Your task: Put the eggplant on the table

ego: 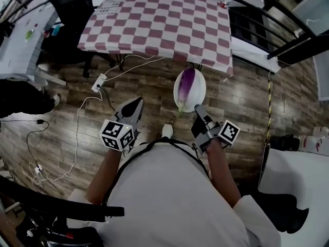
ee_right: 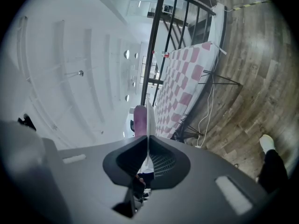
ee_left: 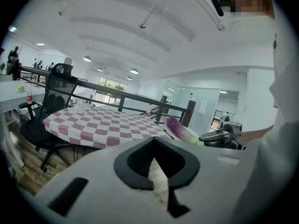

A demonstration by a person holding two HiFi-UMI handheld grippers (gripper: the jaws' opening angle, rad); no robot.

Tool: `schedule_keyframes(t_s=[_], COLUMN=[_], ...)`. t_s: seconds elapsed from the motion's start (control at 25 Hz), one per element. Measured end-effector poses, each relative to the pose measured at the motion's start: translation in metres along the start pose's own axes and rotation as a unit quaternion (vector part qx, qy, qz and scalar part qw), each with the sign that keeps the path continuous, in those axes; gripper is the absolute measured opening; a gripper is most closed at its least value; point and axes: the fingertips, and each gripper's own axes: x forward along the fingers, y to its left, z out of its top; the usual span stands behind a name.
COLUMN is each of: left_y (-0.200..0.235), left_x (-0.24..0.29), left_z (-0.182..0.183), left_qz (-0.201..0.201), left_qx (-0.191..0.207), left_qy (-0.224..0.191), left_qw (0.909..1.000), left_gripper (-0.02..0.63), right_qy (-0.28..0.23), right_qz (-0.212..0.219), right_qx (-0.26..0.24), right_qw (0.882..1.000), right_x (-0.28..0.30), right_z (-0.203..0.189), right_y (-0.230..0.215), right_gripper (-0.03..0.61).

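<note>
Right hand-held gripper [ego: 198, 110] clamped on the rim of the white plate [ego: 200, 90]. Eggplant [ego: 186, 84] lies on the plate, over the wood floor [ego: 247, 99], short of the checkered tabletop [ego: 154, 19]. Left hand-held gripper [ego: 134, 107] clenched, nothing in it.

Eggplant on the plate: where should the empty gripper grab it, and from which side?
Probably its purple middle, jaws across the narrow width. The eggplant lies lengthwise on the plate, pointing away from the person. Come from above on the left with the left gripper, since the right gripper is clamped on the plate's near rim.
</note>
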Motion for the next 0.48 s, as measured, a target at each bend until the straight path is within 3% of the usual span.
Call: schedule_keyframes(t_s=[0.48], left_y=[-0.013], left_x=[0.048], left_z=[0.015], left_qz=[0.022], left_qx=[-0.009], left_qy=[-0.013], left_qw=[0.9996], left_gripper=[0.006], right_qy=[0.026], right_qz=[0.004], right_qx=[0.004], right_qw=[1.000], right_x=[0.013], right_z=[0.050], right_y=[-0.013], right_gripper=[0.021])
